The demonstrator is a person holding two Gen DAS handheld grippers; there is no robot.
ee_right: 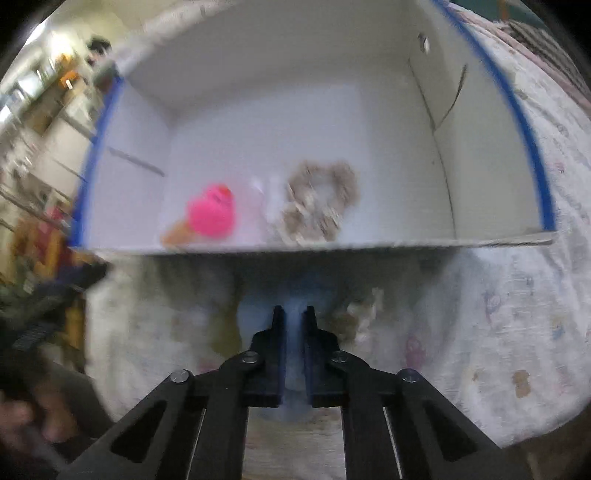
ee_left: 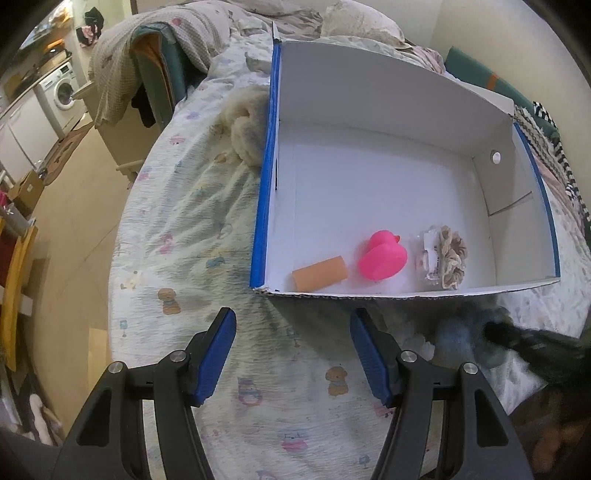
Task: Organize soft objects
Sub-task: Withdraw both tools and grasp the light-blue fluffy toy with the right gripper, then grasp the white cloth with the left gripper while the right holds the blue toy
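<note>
Bedspread (ee_left: 184, 229) | box (ee_left: 369, 92): orange roll (ee_left: 320, 273), pink duck (ee_left: 384, 255), scrunchie (ee_left: 451, 256)

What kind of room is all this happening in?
Most likely a small studio flat: a bed with a printed sheet and a pillow at its far end fills the view, while a washing machine stands by kitchen-style cabinets across the floor.

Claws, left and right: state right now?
Left claw: open, holding nothing, above the bedsheet near the box.
Right claw: closed on a pale blue soft object, blurred.
</note>
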